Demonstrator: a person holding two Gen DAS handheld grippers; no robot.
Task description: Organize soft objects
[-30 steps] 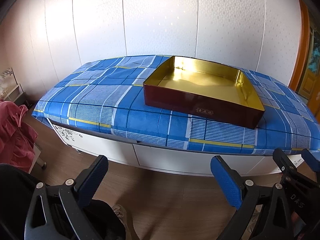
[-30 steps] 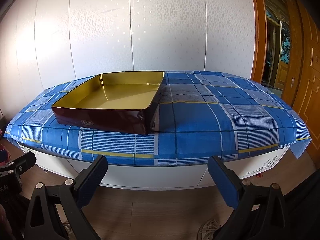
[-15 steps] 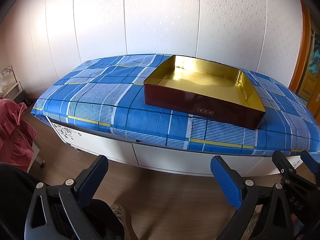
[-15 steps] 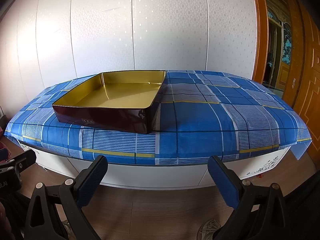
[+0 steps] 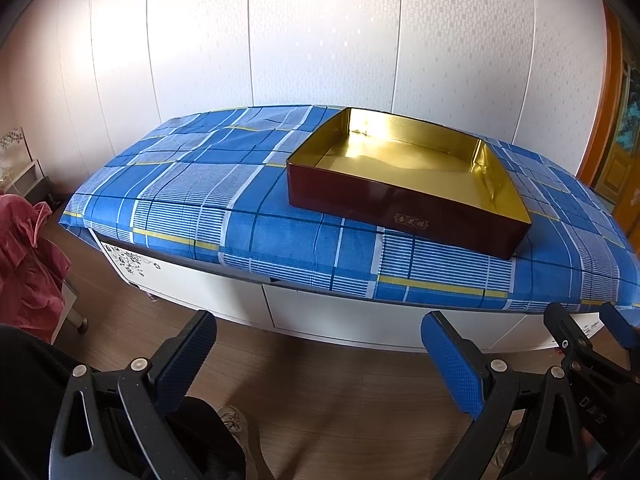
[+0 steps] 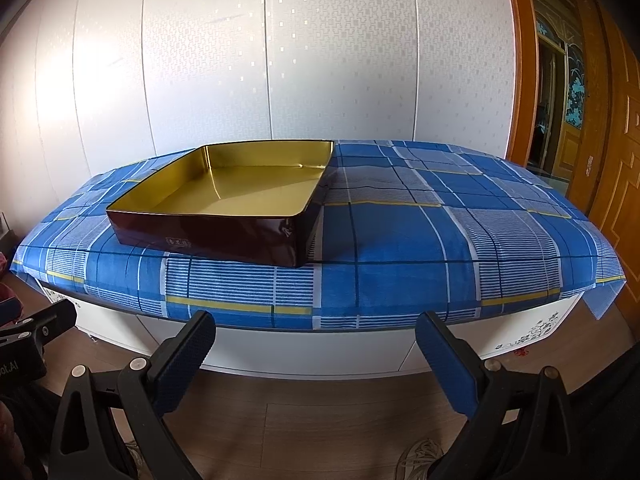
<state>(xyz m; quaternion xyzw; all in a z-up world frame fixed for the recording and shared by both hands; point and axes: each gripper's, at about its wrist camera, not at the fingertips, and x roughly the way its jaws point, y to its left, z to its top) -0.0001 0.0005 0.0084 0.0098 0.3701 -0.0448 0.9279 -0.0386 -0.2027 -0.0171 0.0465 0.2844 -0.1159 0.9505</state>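
Left wrist view shows my left gripper (image 5: 318, 354) spread wide and empty, low in frame; reaching for the red cloth (image 5: 28, 264) at left edge, I could snag the stand beneath.

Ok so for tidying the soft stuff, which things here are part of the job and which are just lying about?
Part of the job:
- dark red metal box with gold inside, empty, on the blue plaid cloth
- pink crumpled fabric at far left, possibly a soft item
- left claw and right claw, both open and empty

Just lying about:
- white cabinet
- wooden door
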